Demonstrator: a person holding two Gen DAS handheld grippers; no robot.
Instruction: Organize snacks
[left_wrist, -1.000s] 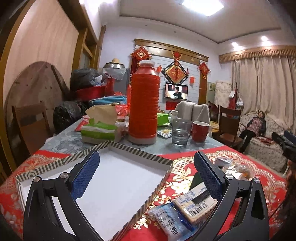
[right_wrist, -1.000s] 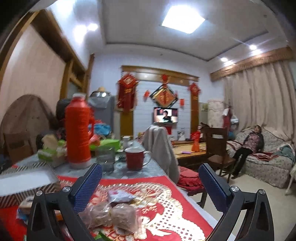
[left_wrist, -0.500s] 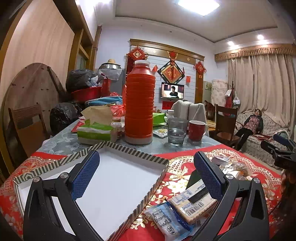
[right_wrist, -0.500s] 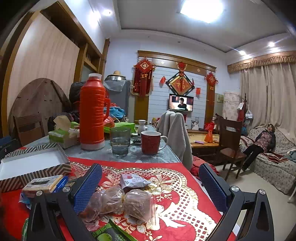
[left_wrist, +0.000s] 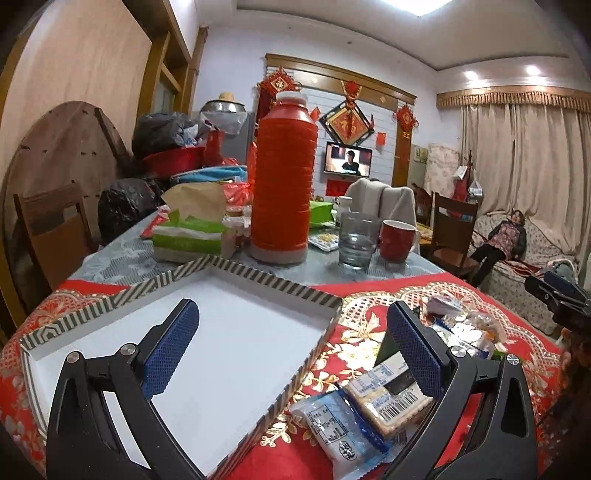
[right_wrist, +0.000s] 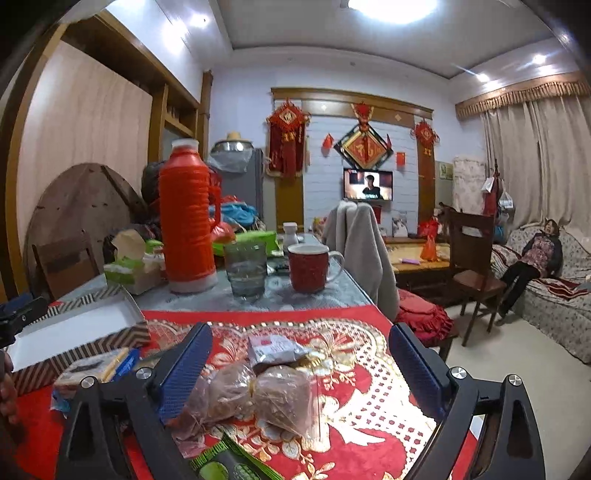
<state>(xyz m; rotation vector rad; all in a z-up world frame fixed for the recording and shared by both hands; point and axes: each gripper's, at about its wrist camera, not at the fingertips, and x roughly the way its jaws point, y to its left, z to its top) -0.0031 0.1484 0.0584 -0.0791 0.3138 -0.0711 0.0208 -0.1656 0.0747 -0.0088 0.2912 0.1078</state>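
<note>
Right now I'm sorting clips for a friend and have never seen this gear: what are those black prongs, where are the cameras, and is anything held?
Each picture comes from a camera mounted on a hand-held two-finger tool; a person carries one in each hand. The black prongs with blue pads are its fingers. The left gripper hangs open over the striped box, which is white inside with nothing in it. The right gripper is open too; its jaws have just been closing a little, with the clear-wrapped snacks between them but not pinched. More packets lie on the red tablecloth. Behind stand a red thermos, a glass and a red mug. Nothing is held.
</note>
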